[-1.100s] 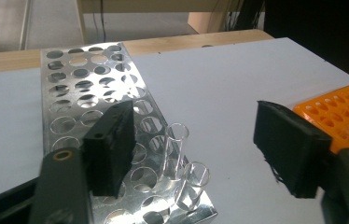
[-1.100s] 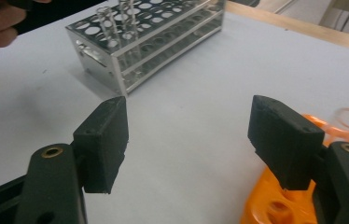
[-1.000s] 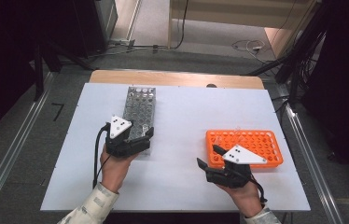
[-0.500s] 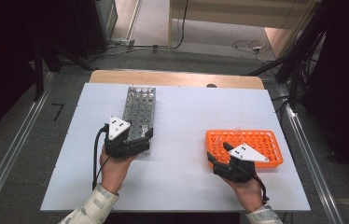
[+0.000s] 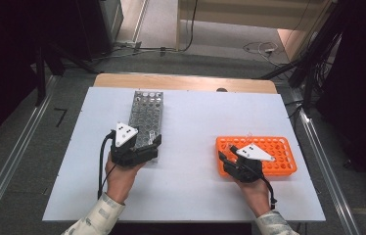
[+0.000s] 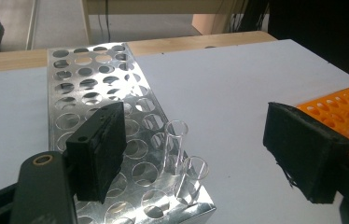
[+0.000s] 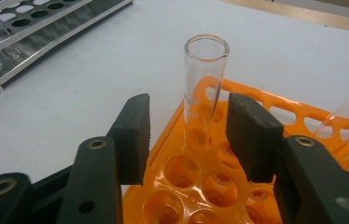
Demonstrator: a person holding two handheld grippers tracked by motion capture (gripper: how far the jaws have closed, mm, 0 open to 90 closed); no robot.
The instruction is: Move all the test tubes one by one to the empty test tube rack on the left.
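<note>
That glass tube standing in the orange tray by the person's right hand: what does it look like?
The test tube is clear, glass by its look, empty, with a rolled rim at its open top. It stands nearly upright in a corner hole of the orange rack. The right gripper has been closing around it; its black pads flank it without touching.

1. I see a clear glass test tube (image 7: 204,88) standing upright in a corner hole of the orange rack (image 5: 276,149).
2. Two clear tubes (image 6: 184,161) stand in the metal rack (image 6: 81,88).
</note>
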